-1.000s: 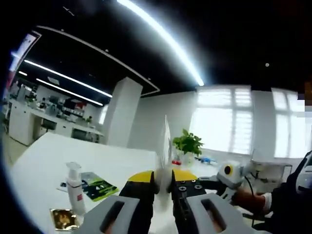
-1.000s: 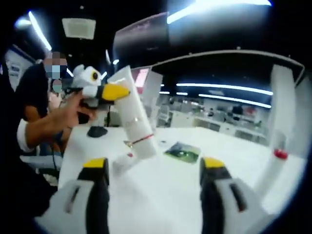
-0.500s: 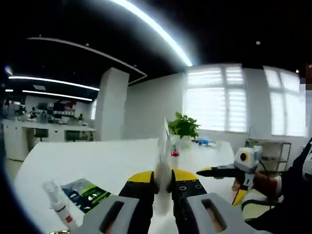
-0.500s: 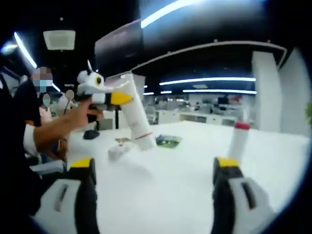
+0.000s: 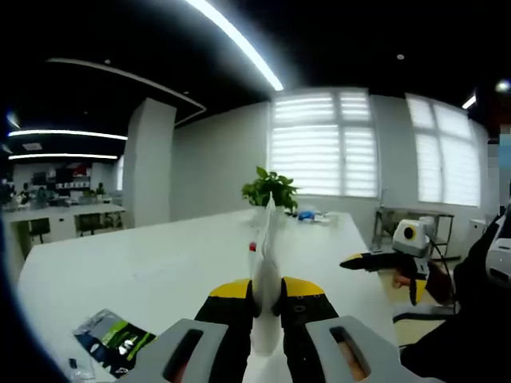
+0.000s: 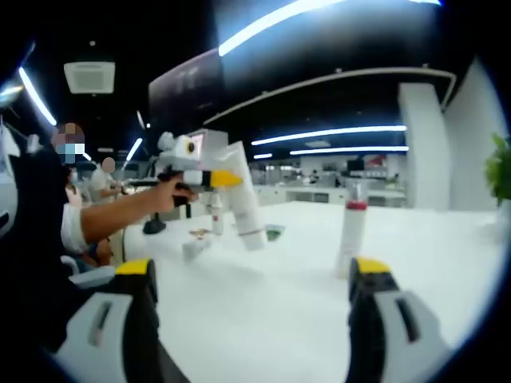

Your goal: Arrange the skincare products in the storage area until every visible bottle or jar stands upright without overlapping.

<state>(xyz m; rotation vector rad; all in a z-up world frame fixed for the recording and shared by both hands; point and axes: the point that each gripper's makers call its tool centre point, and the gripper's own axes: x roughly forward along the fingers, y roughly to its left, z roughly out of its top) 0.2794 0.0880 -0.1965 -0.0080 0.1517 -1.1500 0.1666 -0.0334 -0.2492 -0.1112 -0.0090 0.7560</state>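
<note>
A long white desk (image 5: 160,271) spans an office. At lower centre, the left gripper (image 5: 267,307) pinches a white tube (image 5: 266,271). The right gripper (image 6: 247,295) gapes wide, holding nothing; a red-capped bottle (image 6: 352,235) stands right of centre.

Your left gripper (image 5: 267,307) wears yellow tips on grey jaws, clamping a white tube (image 5: 266,267) — beside it on the white table (image 5: 144,267), a green-and-black leaflet (image 5: 109,341); farther off, a red-capped white bottle (image 6: 351,231).
</note>
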